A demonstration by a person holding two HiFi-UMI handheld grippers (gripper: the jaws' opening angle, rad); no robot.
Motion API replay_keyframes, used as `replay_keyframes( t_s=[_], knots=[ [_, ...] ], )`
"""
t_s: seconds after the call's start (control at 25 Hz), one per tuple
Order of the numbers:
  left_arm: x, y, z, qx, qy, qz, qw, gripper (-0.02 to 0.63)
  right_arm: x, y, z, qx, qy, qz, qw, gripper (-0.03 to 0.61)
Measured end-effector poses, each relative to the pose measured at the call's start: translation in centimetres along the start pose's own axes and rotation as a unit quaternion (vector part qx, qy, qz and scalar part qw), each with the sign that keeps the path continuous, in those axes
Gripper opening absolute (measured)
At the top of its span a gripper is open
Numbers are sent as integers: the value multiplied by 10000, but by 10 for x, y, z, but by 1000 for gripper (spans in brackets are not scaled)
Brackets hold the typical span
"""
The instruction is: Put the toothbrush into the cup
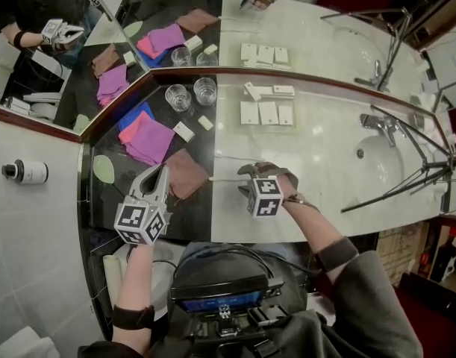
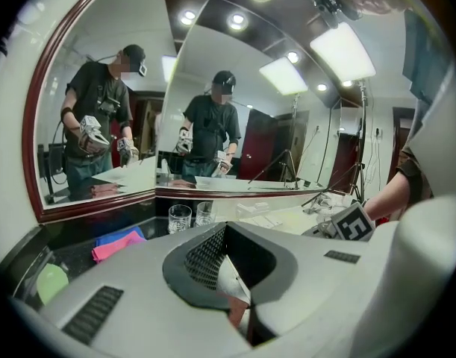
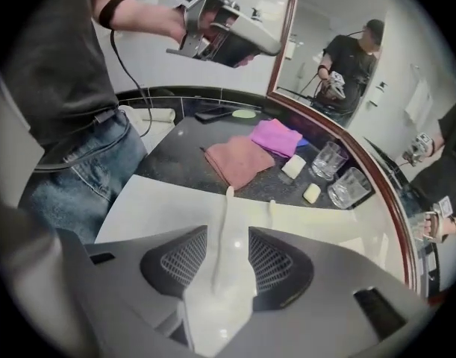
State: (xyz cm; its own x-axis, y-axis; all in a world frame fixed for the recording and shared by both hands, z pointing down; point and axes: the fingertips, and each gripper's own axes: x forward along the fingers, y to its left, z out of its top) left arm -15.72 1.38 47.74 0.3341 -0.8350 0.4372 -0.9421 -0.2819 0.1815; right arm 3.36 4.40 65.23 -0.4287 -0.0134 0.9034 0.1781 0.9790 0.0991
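A white toothbrush (image 1: 224,178) lies flat on the white marble counter, its head pointing towards the brown cloth (image 1: 184,173). My right gripper (image 1: 245,181) points steeply down over it with its jaws wide apart. In the right gripper view the toothbrush (image 3: 226,230) runs up the gap of the right gripper (image 3: 228,256), and neither pad presses on it. Two clear glass cups (image 1: 178,95) (image 1: 205,90) stand at the back by the mirror, also in the right gripper view (image 3: 328,159). My left gripper (image 1: 160,174) hovers shut and empty over the black counter, with its closed tips (image 2: 231,289) in its own view.
Pink (image 1: 149,140) and blue (image 1: 130,115) cloths and two soap bars (image 1: 183,131) lie on the black counter. White sachets (image 1: 267,112) sit on the marble. A sink (image 1: 395,171) with a tap (image 1: 377,123) and tripod legs is at right. Mirrors line the back.
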Motion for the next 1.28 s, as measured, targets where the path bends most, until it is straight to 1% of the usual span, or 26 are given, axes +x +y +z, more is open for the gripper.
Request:
replay_keyframes(
  t_s=[0.12,0.2,0.28,0.52,0.6,0.64,0.76,0.92,1.04,1.28],
  knots=[
    [2,-1,-9,-52,31,2,10000,7,23,5,1,-185,170,297,9992,189],
    [2,-1,-14,-88,37,-8,10000,7,35,9,1,-282,288,493,9980,158],
    [2,0,-19,-115,48,-19,9999,7,46,11,-1,-381,397,620,9966,148],
    [0,5,-34,-200,98,-10,9998,7,73,6,-9,-526,804,755,9925,113],
    [-2,8,-37,-262,99,24,9996,6,79,8,-12,-603,951,856,9899,90],
    [-3,8,-38,-291,101,34,9995,6,81,10,-13,-617,994,915,9889,67],
    [-5,14,-40,-350,80,104,9993,6,84,10,-13,-569,1027,1003,9880,64],
    [-8,18,-44,-370,99,162,9991,6,84,9,-11,-411,930,975,9900,63],
    [-7,18,-46,-376,122,165,9991,6,80,4,-7,-151,728,858,9935,61],
    [-1,13,-46,-377,148,113,9991,6,60,-14,15,447,-19,466,9979,61]
  ],
)
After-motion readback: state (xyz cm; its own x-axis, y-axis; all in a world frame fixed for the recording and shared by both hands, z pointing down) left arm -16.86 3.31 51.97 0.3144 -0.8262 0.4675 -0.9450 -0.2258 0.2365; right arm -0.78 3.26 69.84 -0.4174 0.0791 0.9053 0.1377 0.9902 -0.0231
